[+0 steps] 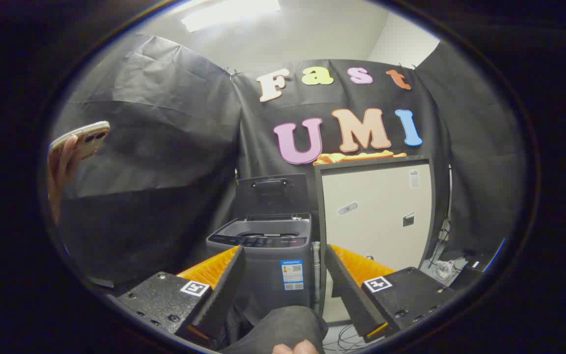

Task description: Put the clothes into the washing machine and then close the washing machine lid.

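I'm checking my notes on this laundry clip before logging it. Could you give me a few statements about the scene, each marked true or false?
1. The washing machine has its lid raised. True.
2. The gripper is shut on a garment. False: its fingers are spread apart with nothing pressed between them.
3. The orange clothes lie on top of the pale cabinet. True.
4. The cabinet stands to the left of the washing machine. False: it stands to its right.
5. A hand holds up a phone. True.
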